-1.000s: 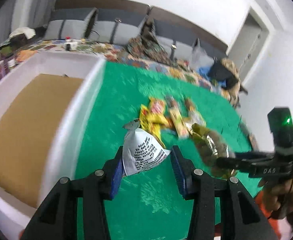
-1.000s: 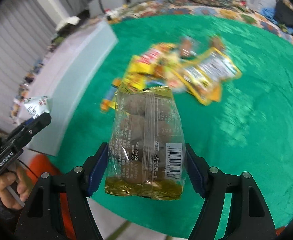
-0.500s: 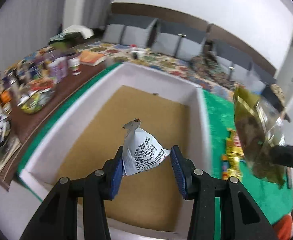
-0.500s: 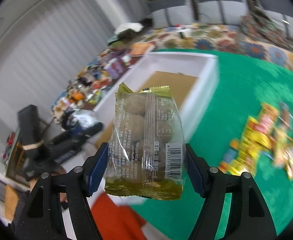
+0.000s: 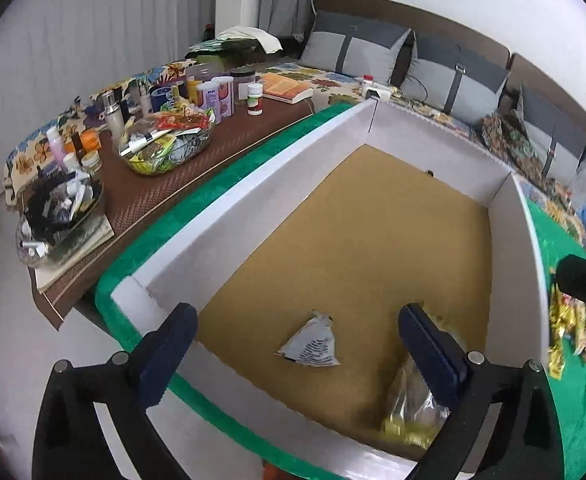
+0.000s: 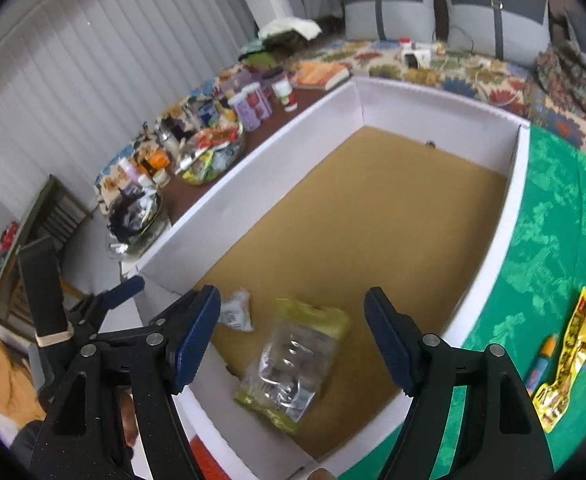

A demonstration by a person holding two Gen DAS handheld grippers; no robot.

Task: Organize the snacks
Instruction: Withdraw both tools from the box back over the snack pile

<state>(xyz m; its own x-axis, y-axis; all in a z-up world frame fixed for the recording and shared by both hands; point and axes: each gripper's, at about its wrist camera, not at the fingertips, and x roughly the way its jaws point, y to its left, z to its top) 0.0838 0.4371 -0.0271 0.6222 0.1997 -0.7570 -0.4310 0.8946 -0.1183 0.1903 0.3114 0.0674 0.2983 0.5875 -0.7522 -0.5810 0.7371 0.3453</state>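
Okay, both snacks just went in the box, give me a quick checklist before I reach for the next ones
1. Left gripper open and empty: ok.
2. Right gripper open and empty: ok.
3. White triangular packet lying on the floor of the white box, free of the fingers: ok.
4. Clear bag with gold edges lying inside the box near its front wall, released: ok.
5. More snacks waiting on the green cloth: ok, yellow wrappers lie to the right of the box.
6. Whether the two dropped snacks touch each other: cannot tell; they appear slightly apart.
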